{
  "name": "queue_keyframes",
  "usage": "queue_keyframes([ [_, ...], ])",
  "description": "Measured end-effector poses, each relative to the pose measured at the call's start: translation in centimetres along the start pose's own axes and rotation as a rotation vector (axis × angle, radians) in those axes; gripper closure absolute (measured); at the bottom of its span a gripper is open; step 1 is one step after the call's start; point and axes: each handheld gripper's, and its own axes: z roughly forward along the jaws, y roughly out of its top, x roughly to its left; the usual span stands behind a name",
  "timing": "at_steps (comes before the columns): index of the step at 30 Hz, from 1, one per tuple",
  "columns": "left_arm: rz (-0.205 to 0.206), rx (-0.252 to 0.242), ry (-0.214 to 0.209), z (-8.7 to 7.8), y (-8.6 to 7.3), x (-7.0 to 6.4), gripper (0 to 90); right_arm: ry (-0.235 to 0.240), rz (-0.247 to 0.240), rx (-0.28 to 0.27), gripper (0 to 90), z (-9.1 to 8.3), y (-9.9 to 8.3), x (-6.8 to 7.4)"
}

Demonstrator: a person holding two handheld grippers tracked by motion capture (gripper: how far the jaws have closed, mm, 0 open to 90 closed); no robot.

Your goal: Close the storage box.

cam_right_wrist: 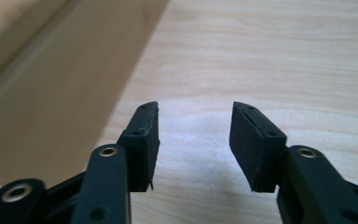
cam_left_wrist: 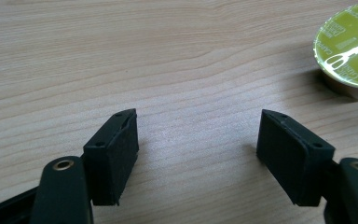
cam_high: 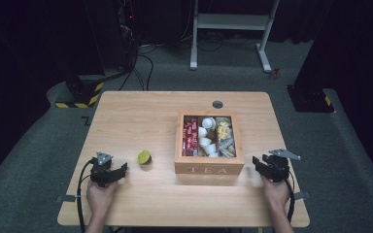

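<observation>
Where sachets lie: tea box (cam_high: pixel 209 169)

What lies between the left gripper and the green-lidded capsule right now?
Nothing: bare wooden table separates the open left gripper from the capsule in the high view; the left gripper view agrees.

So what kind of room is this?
Probably a lab or recording studio, not a home: black curtains ring one wooden table, loose cables run over grey carpet, and a hazard-striped stand base sits behind.

On the light wooden table (cam_high: pixel 126 116), a small green-lidded round capsule (cam_high: pixel 144 157) lies left of the open wooden tea box (cam_high: pixel 209 169)
</observation>
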Motion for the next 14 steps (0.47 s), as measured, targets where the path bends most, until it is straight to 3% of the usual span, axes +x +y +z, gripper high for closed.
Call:
queue_keyframes([
  [5, 0.0, 0.0, 0.001, 0.0, 0.0, 0.0, 29.3, -0.049, -0.027, 0.039, 45.1, 1.4, -1.1, -0.1],
  [7, 0.0, 0.0, 0.001, 0.0, 0.0, 0.0, 29.3, -0.074, -0.062, 0.047, 43.7, 1.6, -1.1, 0.2],
  [14, -0.001, 0.0, 0.002, 0.0, 0.0, -0.1, 28.9, -0.066, -0.071, 0.047, 40.3, 1.6, -1.1, 0.2],
])
